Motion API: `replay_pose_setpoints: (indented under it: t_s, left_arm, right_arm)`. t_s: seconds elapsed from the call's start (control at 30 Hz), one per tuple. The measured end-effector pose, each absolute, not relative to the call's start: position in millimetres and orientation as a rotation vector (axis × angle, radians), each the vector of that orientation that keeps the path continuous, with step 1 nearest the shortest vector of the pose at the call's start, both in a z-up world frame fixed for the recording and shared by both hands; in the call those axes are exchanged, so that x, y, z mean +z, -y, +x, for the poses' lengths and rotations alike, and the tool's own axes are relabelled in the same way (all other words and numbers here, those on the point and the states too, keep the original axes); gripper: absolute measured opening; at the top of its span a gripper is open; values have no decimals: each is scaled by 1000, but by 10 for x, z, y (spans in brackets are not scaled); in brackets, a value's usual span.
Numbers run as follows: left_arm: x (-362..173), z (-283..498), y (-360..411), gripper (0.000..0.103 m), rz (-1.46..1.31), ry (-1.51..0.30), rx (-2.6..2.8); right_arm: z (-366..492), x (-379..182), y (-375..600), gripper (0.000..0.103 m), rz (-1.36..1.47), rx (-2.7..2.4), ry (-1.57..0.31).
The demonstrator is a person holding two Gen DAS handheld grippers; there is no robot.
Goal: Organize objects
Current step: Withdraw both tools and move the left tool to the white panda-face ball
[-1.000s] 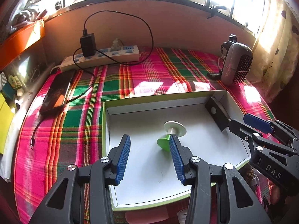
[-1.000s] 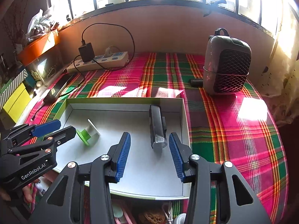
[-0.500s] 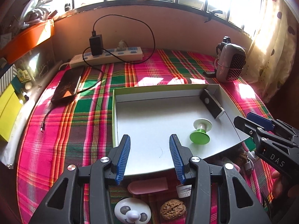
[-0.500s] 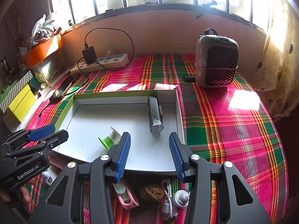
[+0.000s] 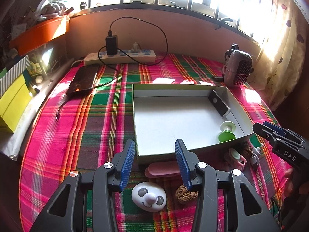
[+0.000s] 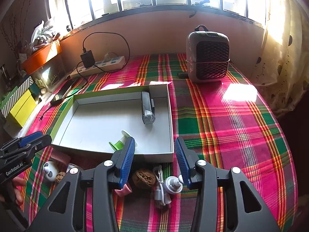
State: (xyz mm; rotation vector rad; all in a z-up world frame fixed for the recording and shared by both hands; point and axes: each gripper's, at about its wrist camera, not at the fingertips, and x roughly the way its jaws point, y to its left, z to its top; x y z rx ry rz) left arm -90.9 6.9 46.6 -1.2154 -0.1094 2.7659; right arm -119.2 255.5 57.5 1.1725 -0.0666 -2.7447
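Left gripper [image 5: 153,161]: jaws spread, nothing between the pads, above the near edge of the tray.
Right gripper [image 6: 154,159]: jaws spread and empty, over the tray's near right corner.
Tray [image 5: 195,147]: shallow white box with a green rim, on the plaid worktop [image 5: 100,127].
In the tray: a black torch [image 6: 147,108] by the right wall; a green-and-white spool [image 5: 227,131] near the front corner.
Outside the tray, along its near edge: a pink case [image 5: 164,169], a panda toy [image 5: 148,196], a walnut [image 5: 185,193], a second walnut [image 6: 143,178], a white cable [image 6: 160,187], a white round cap [image 6: 172,185].
Back of worktop: power strip [image 5: 119,57], phone [image 5: 83,81], fan heater [image 6: 207,60].
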Motion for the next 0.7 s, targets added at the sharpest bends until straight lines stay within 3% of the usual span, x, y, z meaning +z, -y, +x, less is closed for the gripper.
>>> replay_pose_setpoints:
  t_s: [0.7]
  left_arm:
    - [186,-581,281,42,-1311,259,2712]
  right_arm:
    - [-823,407,-2808,44,1216,-2752,77]
